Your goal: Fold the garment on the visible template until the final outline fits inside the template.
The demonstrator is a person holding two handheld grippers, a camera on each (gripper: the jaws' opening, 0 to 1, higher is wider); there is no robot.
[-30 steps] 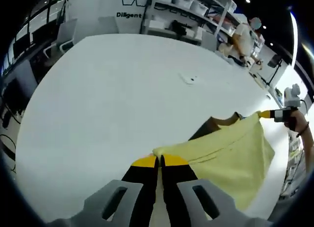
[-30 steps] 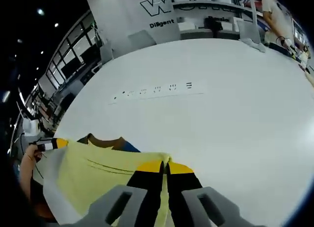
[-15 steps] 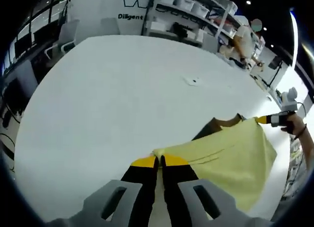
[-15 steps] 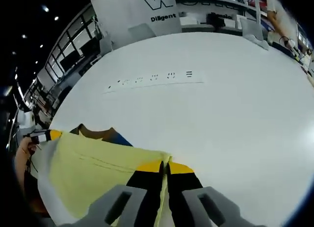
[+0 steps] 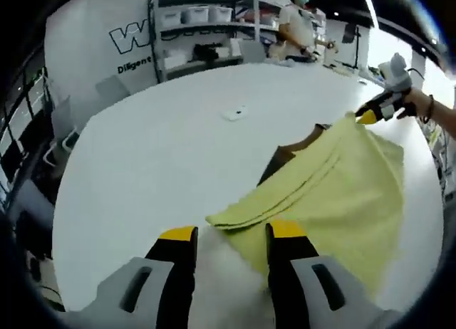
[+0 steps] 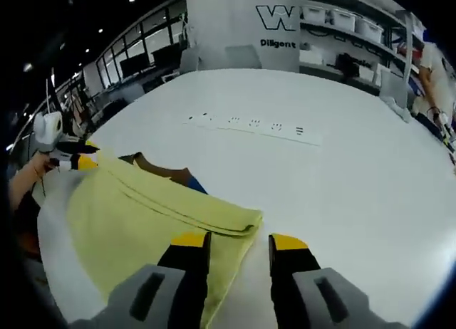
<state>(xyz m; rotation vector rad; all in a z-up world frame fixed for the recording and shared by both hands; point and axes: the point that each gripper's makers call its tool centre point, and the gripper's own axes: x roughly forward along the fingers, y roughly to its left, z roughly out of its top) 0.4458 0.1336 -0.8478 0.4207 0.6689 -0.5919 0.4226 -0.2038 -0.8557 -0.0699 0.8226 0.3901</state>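
A yellow garment (image 5: 335, 194) lies folded flat on the white table (image 5: 157, 151), its folded edge running between the two grippers. A brown piece (image 5: 285, 154) peeks out from under its far edge; in the right gripper view it shows brown (image 6: 160, 169) with a bit of blue beside it. My left gripper (image 5: 232, 233) is open, its jaws either side of the garment's near corner with nothing held. My right gripper (image 6: 239, 241) is open too, just short of the other folded corner (image 6: 246, 218). Each gripper appears in the other's view, held by a hand: right gripper (image 5: 374, 112), left gripper (image 6: 75, 162).
A row of small marks (image 6: 249, 124) lies on the table beyond the garment, and a small white object (image 5: 234, 114) sits mid-table. Shelves with bins (image 5: 192, 19), a white wall with lettering and chairs stand behind. A person (image 5: 296, 26) works at the back.
Both grippers were shut on the garment's folded corners and have opened and let go. The garment has settled flat on the table. Both cameras swung sideways.
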